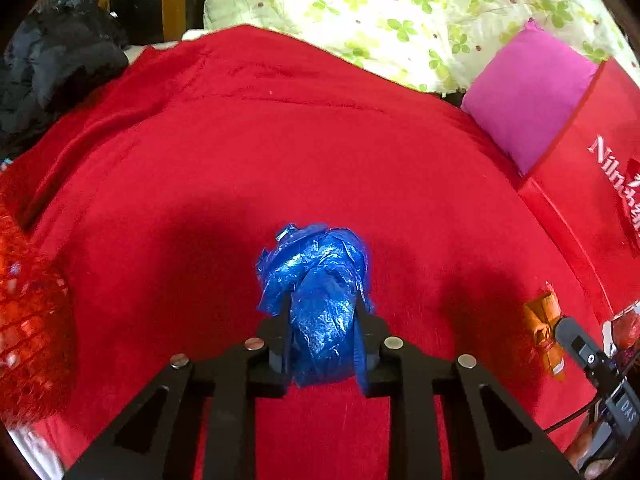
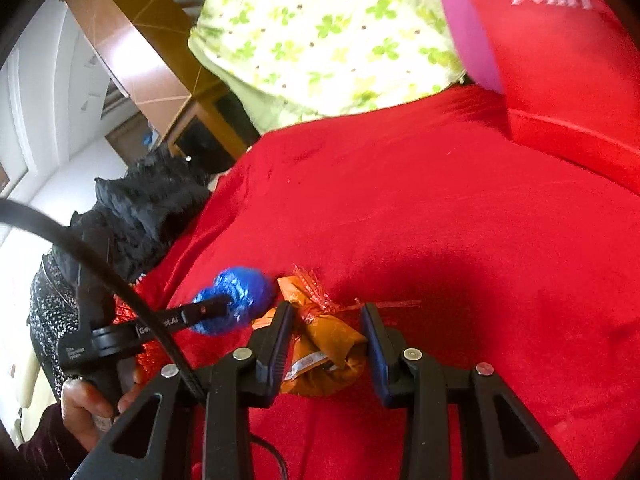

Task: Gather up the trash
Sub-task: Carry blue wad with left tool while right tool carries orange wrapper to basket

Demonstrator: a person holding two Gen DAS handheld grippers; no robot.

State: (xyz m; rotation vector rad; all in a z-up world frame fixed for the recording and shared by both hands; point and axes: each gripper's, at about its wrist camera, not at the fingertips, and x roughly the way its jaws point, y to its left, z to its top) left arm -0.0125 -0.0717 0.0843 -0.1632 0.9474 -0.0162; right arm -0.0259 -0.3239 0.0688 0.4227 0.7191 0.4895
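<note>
A crumpled blue plastic bag point(image 1: 320, 280) is pinched in my left gripper point(image 1: 323, 304), just above the red blanket point(image 1: 280, 140); the jaws are shut on it. A crumpled orange wrapper point(image 2: 324, 344) with a red mesh scrap on it sits between the pads of my right gripper point(image 2: 327, 312), which is shut on it. In the right wrist view the left gripper point(image 2: 216, 306) shows at the left with the blue bag point(image 2: 240, 296), held by a hand point(image 2: 88, 400). The left wrist view shows the orange wrapper point(image 1: 544, 332) at the right edge, beside the right gripper point(image 1: 560, 330).
A red mesh bag point(image 1: 28, 320) lies at the blanket's left edge. A pink pillow point(image 1: 528, 96) and a red bag with white lettering point(image 1: 600, 208) stand at the right. A green floral quilt point(image 1: 400, 8) lies behind, a black jacket point(image 1: 52, 64) at the far left.
</note>
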